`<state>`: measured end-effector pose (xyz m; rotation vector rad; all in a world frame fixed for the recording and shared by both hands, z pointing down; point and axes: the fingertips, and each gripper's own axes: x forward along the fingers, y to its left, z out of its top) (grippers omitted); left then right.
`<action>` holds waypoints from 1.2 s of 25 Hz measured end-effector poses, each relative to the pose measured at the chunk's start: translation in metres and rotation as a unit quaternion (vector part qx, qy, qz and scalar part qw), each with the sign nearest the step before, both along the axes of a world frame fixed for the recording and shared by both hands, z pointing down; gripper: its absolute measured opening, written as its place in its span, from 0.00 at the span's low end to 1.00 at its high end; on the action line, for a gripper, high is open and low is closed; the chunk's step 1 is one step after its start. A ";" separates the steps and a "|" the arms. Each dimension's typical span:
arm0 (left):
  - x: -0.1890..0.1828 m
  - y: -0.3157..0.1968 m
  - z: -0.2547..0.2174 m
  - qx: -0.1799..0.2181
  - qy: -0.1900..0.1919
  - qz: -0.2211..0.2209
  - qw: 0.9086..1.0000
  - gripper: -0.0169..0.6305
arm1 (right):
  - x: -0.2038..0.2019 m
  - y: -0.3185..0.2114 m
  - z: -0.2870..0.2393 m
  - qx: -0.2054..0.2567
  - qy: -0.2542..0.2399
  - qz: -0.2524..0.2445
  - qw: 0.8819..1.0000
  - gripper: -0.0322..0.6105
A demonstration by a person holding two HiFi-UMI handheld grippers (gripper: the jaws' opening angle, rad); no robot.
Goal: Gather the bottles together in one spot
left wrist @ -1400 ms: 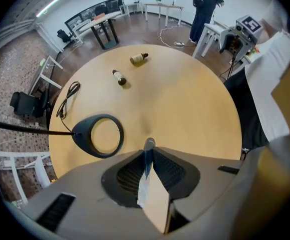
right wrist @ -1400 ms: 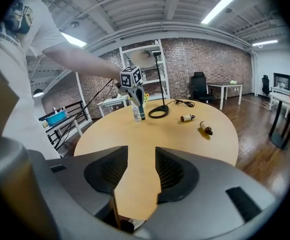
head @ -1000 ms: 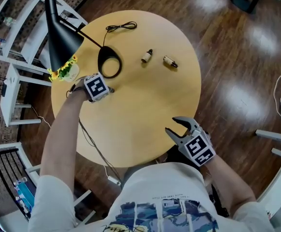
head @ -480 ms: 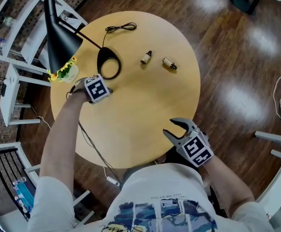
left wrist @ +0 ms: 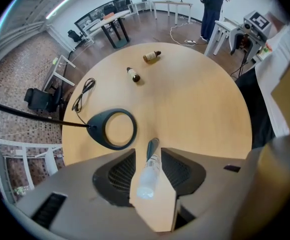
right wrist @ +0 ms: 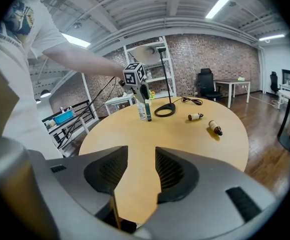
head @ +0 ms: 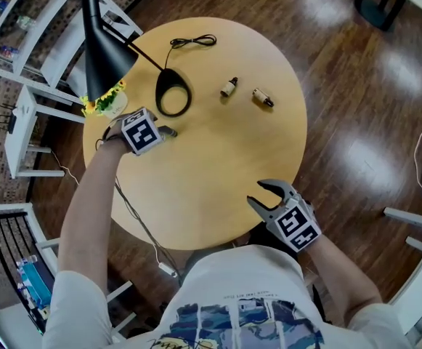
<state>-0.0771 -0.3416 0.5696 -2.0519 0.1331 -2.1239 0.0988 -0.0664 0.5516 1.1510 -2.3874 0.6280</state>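
Progress is about half, by my reading. Two bottles stand upright and close together near the left edge of the surface [head: 218, 166], just beside the ring-shaped lamp base [head: 173, 93]. They are a pale bottle [right wrist: 141, 110] and a dark slim bottle [right wrist: 147, 111]; whether the two touch I cannot tell. Two more are left to bring over: a small bottle [head: 229, 87] with a dark cap and a brown bottle [head: 262, 97]. Both lie on their sides on the other side of the lamp base, near each other but well apart from the standing pair.

My left tool [head: 164, 131] points steeply down over the standing pair. Its jaws have just been opening and now stand apart, with the pale bottle between them and a gap on either side. I judge that bottle released and standing on its own.

My right tool [head: 264, 195] hangs at the near edge of the surface, jaws apart with nothing between them, well away from every bottle. The brown bottle lies nearest that side, so it looks like the natural next pick.
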 end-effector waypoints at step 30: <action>-0.211 0.394 -0.111 0.064 0.539 -0.449 0.710 0.28 | -0.172 0.140 -0.072 0.087 0.100 0.026 0.991 0.36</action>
